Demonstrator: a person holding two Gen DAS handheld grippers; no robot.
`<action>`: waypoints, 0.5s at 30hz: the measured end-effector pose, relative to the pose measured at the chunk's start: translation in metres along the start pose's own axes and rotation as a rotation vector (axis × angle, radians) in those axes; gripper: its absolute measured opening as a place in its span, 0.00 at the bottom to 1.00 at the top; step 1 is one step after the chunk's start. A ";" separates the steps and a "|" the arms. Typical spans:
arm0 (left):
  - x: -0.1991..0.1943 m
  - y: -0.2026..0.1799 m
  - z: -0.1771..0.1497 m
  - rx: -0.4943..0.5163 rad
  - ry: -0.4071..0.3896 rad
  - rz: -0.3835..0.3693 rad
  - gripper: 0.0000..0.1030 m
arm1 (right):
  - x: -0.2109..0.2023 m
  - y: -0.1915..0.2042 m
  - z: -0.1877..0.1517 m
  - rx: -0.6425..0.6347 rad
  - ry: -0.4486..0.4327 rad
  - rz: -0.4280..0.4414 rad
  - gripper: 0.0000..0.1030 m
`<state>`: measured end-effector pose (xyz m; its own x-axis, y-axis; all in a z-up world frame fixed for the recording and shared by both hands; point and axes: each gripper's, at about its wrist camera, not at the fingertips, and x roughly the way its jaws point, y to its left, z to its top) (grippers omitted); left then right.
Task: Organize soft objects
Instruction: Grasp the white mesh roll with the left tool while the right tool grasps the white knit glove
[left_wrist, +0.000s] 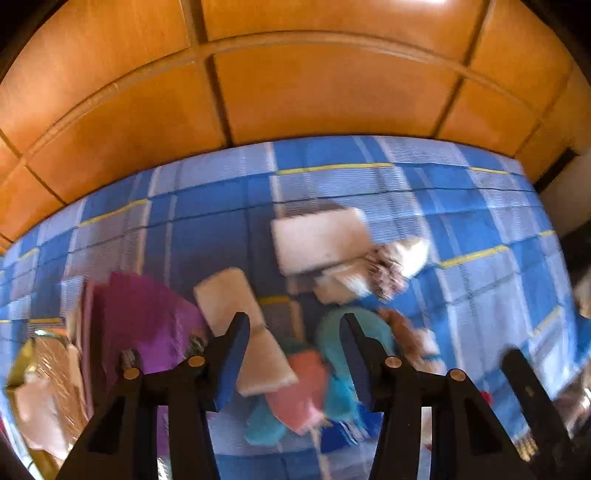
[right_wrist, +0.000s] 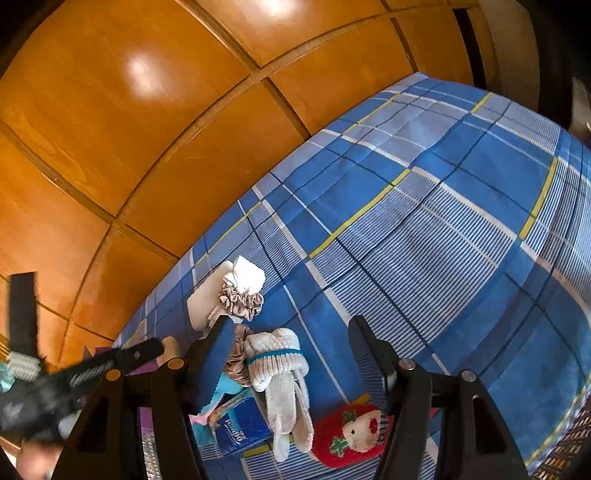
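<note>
Both grippers hang open and empty over a blue plaid bedsheet (right_wrist: 424, 236): the left gripper (left_wrist: 293, 325) above blurred cloths, the right gripper (right_wrist: 291, 328) above a banded white sock bundle (right_wrist: 275, 356). A red reindeer sock (right_wrist: 351, 434) lies near the bundle, wooden panelling (right_wrist: 147, 129) behind.

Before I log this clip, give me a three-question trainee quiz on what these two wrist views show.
1. True or false: the right claw grips the red reindeer plush.
2. What surface do the soft items lie on?
A) bare wood B) blue plaid sheet C) grey carpet
3. Fill in: a teal band wraps the white knitted ____.

Key: 1 false, both claws are open and empty, the left claw too; 2 B; 3 socks.
</note>
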<state>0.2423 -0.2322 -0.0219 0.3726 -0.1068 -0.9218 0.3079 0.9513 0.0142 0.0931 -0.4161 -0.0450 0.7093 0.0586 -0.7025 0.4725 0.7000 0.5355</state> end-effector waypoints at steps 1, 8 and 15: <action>0.007 0.000 0.005 0.013 0.020 0.025 0.50 | 0.000 -0.002 0.000 0.007 0.003 0.006 0.63; 0.051 -0.003 0.009 0.062 0.116 0.123 0.36 | 0.004 -0.007 -0.001 0.036 0.035 0.031 0.63; 0.080 -0.007 0.002 0.121 0.164 0.186 0.21 | 0.007 -0.009 -0.001 0.041 0.049 0.039 0.63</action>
<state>0.2716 -0.2475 -0.0953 0.2889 0.1238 -0.9493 0.3534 0.9078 0.2259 0.0930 -0.4208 -0.0548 0.7015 0.1203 -0.7025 0.4671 0.6668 0.5806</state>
